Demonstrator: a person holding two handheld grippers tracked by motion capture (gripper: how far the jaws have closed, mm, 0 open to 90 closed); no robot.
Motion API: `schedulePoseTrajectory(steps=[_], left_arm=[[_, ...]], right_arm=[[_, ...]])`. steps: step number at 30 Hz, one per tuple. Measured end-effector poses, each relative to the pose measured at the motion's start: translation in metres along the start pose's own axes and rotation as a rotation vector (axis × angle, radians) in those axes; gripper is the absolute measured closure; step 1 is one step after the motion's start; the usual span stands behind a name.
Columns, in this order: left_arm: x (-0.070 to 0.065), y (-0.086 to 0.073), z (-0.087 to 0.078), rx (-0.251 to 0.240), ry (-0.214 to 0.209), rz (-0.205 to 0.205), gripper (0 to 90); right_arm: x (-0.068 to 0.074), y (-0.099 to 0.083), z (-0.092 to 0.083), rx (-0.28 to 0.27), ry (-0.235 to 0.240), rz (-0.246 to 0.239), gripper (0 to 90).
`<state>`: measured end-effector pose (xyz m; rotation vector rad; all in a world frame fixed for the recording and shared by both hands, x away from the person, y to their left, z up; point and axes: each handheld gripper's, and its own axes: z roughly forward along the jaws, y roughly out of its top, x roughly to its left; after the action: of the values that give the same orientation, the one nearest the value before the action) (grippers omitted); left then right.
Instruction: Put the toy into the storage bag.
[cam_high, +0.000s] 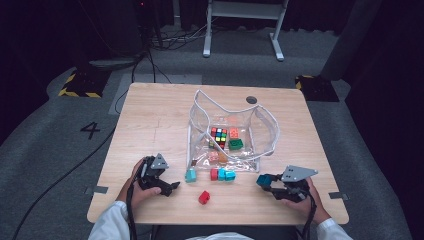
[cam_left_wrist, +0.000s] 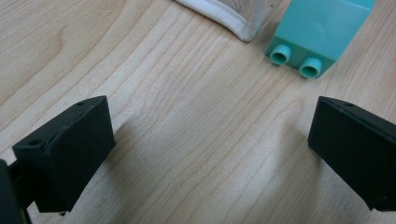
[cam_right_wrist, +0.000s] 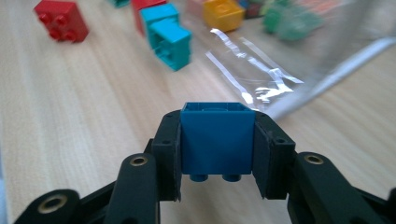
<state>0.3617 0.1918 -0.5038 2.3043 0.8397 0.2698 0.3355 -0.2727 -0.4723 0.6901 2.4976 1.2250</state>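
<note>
Firmly clamped between the 2 jaws of the right gripper, a blue block hangs above the wooden table, right of the clear bag. Meanwhile, the left gripper rests spread wide, nothing between its jaws, near a mint block.

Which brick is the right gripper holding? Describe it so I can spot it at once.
Start at the clear plastic bag in the middle of the wooden table, then look toward the near right corner. The right gripper is shut on a blue brick, darker than the turquoise bricks lying loose before the bag.
</note>
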Motion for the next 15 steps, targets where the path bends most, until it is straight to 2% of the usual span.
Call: schedulePoseTrajectory(steps=[1,3,6,10,14,15], left_arm=[[0.0,0.0,0.0,0.001,0.0,0.001,0.4],[0.0,0.0,0.0,-0.001,0.001,0.0,0.4],[0.0,0.0,0.0,-0.001,0.0,0.0,0.4],[0.0,0.0,0.0,0.0,0.0,0.001,0.4],[0.0,0.0,0.0,-0.001,0.001,0.0,0.4],[0.0,0.0,0.0,-0.001,0.0,0.0,0.4]], right_arm=[[-0.007,0.001,-0.007,-0.02,-0.025,0.001,59.3],[-0.01,0.001,-0.011,-0.023,-0.035,0.003,59.3],[-0.018,0.002,-0.02,-0.051,-0.077,0.032,59.3],[-0.029,0.004,-0.033,-0.077,-0.104,0.062,59.3],[-0.041,0.009,-0.042,-0.1,-0.142,0.071,59.3],[-0.047,0.013,-0.048,-0.12,-0.154,0.082,59.3]])
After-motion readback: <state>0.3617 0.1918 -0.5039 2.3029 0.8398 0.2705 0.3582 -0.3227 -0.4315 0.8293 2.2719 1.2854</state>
